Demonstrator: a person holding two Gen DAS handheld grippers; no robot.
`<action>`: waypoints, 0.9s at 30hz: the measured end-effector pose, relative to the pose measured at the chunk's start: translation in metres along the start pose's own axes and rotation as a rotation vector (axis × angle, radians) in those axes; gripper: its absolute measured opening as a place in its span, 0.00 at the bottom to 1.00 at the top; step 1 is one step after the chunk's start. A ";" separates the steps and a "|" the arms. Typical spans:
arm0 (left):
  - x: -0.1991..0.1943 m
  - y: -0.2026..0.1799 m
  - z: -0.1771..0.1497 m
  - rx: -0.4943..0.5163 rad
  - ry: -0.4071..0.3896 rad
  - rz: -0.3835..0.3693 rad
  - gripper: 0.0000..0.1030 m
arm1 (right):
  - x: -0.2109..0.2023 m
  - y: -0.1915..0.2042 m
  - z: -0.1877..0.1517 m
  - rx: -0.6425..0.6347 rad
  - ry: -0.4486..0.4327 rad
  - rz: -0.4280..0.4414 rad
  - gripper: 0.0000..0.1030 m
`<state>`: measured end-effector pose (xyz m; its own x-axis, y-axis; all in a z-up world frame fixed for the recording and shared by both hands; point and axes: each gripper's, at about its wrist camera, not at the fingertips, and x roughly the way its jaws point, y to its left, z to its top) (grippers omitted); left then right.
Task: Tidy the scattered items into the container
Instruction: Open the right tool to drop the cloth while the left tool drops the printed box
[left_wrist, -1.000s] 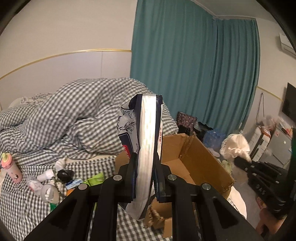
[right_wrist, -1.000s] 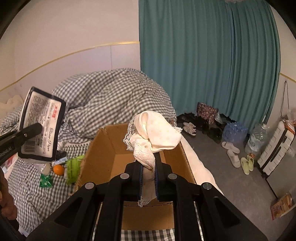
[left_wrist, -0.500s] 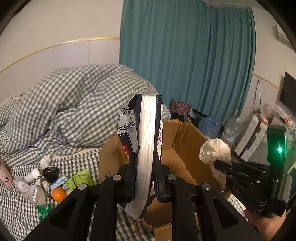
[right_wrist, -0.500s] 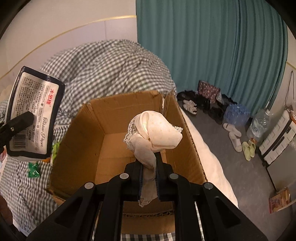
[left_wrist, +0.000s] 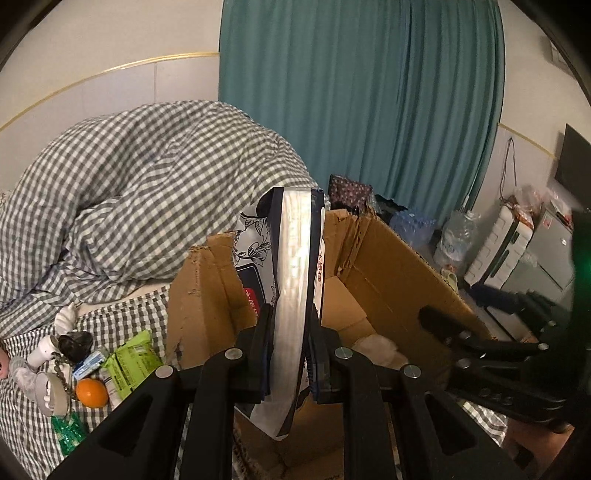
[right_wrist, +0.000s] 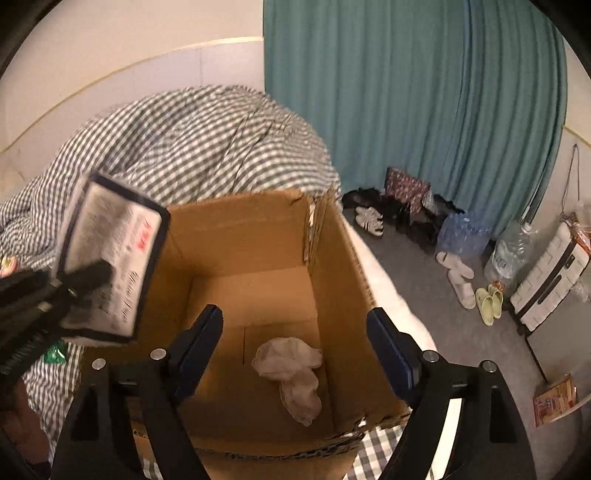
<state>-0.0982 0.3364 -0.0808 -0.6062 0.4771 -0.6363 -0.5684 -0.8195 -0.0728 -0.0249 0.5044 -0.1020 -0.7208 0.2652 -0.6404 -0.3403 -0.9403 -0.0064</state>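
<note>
An open cardboard box (right_wrist: 343, 258) stands on the checked bed. My right gripper (right_wrist: 295, 332) hangs over it, its jaws opening with nothing between them. A crumpled cream cloth (right_wrist: 291, 369) lies on the box floor below, also seen as cream cloth (left_wrist: 376, 349) in the left wrist view. My left gripper (left_wrist: 290, 325) is shut on a dark blue tissue pack (left_wrist: 295, 280) with a white stripe, held edge-on above the box's near left wall (left_wrist: 199, 299). In the right wrist view the tissue pack (right_wrist: 110, 269) is blurred at the left.
Left of the box lie scattered items: an orange (left_wrist: 91, 392), a green packet (left_wrist: 131, 363), a small blue packet (left_wrist: 87, 363), white bottles and beads. A heaped checked duvet (left_wrist: 155, 192) sits behind. Shoes (right_wrist: 369, 219), water bottles and a suitcase (right_wrist: 550, 284) crowd the floor at right.
The right gripper has opened and the cream cloth has dropped from it to the box floor. The left gripper with the tissue pack has moved closer to the box and lower.
</note>
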 end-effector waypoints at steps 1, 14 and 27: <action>0.003 -0.002 0.000 0.002 0.005 -0.003 0.15 | -0.002 -0.002 0.001 0.008 -0.016 -0.004 0.79; 0.035 -0.026 -0.008 0.060 0.105 -0.004 0.89 | -0.002 -0.018 0.002 0.067 -0.036 -0.016 0.82; -0.007 -0.013 -0.001 0.053 0.009 0.035 0.92 | -0.041 -0.009 0.010 0.089 -0.118 -0.035 0.84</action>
<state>-0.0857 0.3433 -0.0765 -0.6215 0.4449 -0.6448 -0.5756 -0.8177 -0.0094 0.0018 0.5044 -0.0674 -0.7716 0.3254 -0.5465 -0.4149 -0.9088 0.0447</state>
